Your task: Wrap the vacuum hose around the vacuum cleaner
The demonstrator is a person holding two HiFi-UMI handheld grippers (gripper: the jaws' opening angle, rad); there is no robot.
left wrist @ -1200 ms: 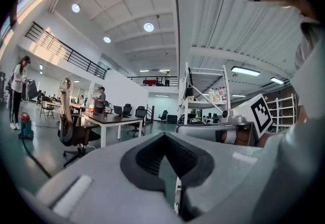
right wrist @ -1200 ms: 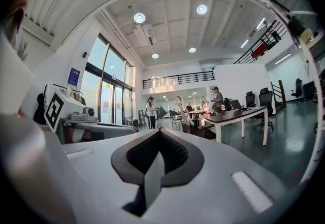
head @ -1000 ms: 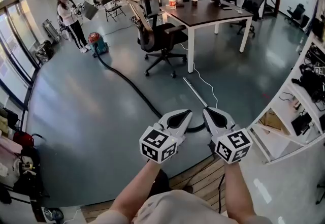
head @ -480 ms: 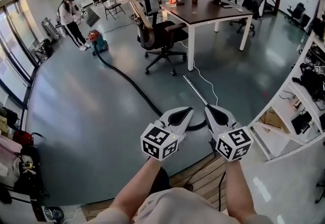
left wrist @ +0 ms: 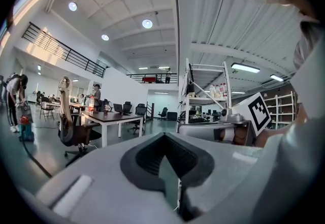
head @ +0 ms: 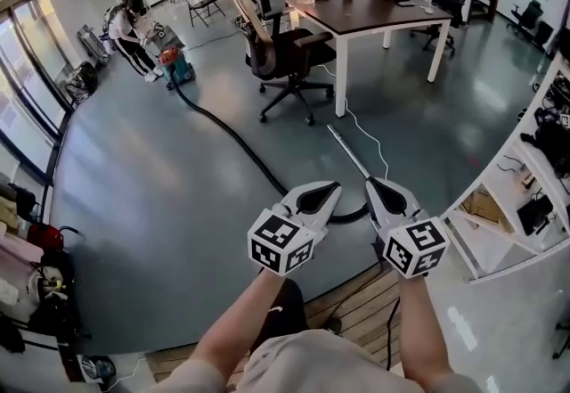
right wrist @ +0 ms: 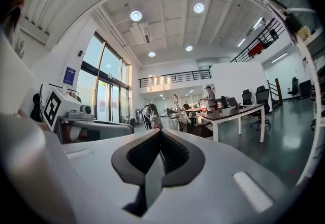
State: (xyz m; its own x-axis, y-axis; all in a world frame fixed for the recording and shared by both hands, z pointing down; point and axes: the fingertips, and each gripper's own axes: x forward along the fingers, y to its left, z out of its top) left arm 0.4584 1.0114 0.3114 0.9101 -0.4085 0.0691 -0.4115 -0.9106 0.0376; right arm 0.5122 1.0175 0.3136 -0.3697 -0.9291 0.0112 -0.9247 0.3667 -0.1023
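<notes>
My left gripper [head: 329,193] and right gripper [head: 376,187] fingers are both closed on nothing. The vacuum hose [head: 223,137] runs far past that chair [head: 285,61], so it'll probably snag when pulled.

An open-plan office is spreading out here: a long desk [head: 374,17] and swivel chairs [head: 285,57] are standing at upper centre, while storage shelves [head: 533,170] are lining the right edge.

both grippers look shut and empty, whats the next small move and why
Probably open the left gripper and lower it to the hose just ahead: both it and the right gripper are shut on nothing, and the hose lies stretched across the floor from the vacuum cleaner.
</notes>
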